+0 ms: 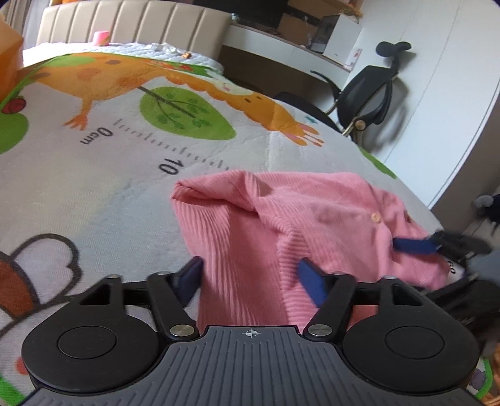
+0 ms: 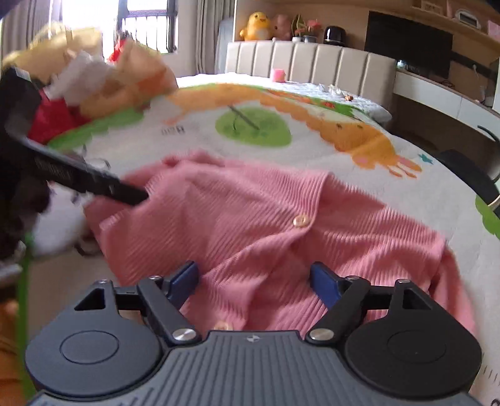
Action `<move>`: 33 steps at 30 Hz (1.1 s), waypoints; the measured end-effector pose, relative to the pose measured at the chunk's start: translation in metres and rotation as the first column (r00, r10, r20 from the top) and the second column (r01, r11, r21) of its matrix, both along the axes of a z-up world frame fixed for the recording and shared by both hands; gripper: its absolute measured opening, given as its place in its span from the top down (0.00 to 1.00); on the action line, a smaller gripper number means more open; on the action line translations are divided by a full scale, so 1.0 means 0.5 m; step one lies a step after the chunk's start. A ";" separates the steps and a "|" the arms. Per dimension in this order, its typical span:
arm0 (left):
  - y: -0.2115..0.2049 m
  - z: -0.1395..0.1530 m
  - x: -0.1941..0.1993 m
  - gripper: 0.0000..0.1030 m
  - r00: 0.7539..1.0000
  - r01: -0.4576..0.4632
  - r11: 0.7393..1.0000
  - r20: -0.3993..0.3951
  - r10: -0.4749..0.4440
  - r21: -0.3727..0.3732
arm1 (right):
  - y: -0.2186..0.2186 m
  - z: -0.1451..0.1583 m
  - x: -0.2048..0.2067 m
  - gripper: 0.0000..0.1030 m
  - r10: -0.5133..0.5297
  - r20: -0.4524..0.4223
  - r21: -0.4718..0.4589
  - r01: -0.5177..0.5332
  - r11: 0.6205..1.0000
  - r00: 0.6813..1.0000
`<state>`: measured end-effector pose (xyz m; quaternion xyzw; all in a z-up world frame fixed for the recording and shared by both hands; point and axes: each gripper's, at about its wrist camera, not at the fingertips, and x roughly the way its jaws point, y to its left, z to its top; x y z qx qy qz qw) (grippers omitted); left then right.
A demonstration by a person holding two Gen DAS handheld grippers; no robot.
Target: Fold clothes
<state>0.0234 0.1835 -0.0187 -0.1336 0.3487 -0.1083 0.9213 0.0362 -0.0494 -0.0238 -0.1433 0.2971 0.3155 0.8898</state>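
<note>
A pink ribbed cardigan (image 1: pixel 328 203) with pale buttons (image 2: pixel 301 221) lies rumpled on the cartoon-print bed cover (image 1: pixel 125 162). My left gripper (image 1: pixel 250 274) straddles a raised fold at the cardigan's left end. Its jaws stand apart with cloth filling the gap, and the left pad (image 1: pixel 190 274) sits at the cloth's edge. My right gripper (image 2: pixel 254 276) is over the button placket of the cardigan (image 2: pixel 250 203), jaws wide, cloth lying between them and not pinched. In the left wrist view a blue pad (image 1: pixel 412 245) of the right gripper rests on the cardigan's right side.
A heap of mixed clothes (image 2: pixel 93 81) sits at the far left of the bed cover (image 2: pixel 437 203). A padded headboard (image 1: pixel 125 22) and a pink cup (image 2: pixel 278 75) are at the far end. A black office chair (image 1: pixel 368 100) and a desk stand beyond the bed's right edge.
</note>
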 end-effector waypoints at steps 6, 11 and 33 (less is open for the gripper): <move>0.017 0.004 0.011 0.88 0.999 -0.050 0.996 -0.022 0.048 -0.078 | 0.030 0.060 -0.059 0.19 0.078 0.146 -0.013 -0.077 0.997 0.986; 0.010 0.039 0.012 0.90 1.000 -0.023 0.984 0.012 0.025 -0.179 | 0.113 0.053 -0.091 0.15 0.214 0.178 -0.063 -0.206 0.977 0.961; -0.045 0.209 0.005 0.08 0.950 -0.009 0.983 0.305 0.065 -0.182 | -0.138 0.095 0.013 0.81 -0.344 0.148 0.226 0.307 0.924 0.927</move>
